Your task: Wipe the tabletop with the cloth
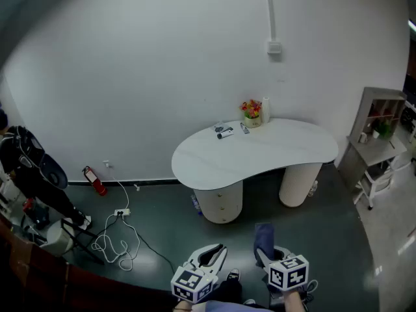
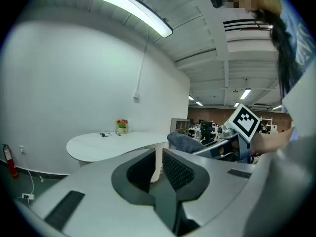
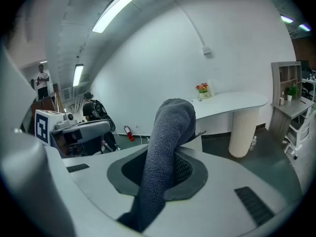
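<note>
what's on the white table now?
Flower pot, a white cylinder beside it, and small dark items, too small to identify, all near the wall edge. Rest bare. Behind the pot: hidden. The cloth is in the right gripper.

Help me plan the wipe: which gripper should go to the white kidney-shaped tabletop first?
Right. The right gripper is shut on the blue-grey knitted cloth; the left gripper is empty, jaws slightly apart.

The left tool [image 1: 213,255] is held low and close in front of the person, its jaws a narrow gap apart with nothing between them. Just to its right and level with it, the right tool [image 1: 268,252] has its jaws clamped on a grey-blue cloth [image 3: 167,132], which rises from between them and droops forward. A hand [image 1: 290,299] shows behind the right tool's marker cube [image 1: 288,273].
</note>
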{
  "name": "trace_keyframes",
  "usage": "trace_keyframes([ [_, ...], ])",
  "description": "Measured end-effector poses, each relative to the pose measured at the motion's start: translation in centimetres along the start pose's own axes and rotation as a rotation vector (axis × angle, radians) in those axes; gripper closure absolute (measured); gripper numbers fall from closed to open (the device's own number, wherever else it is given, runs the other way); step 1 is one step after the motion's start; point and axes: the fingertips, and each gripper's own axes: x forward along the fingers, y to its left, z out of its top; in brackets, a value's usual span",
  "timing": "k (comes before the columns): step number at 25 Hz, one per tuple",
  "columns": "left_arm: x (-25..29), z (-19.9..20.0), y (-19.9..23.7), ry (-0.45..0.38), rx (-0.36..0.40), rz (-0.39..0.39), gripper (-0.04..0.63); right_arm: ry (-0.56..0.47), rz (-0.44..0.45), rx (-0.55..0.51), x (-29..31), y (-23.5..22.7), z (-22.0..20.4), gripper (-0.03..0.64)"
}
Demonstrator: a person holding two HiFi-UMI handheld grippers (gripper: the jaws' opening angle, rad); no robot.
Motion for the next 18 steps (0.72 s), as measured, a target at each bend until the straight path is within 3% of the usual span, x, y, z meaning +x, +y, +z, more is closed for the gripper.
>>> trace_keyframes([
  [18, -0.6, -1.7, 2.8, 0.040, -0.044, 0.089, 0.558, 0.024, 0.061, 0.009, 3.2, 0.1, 0.4, 0.548],
])
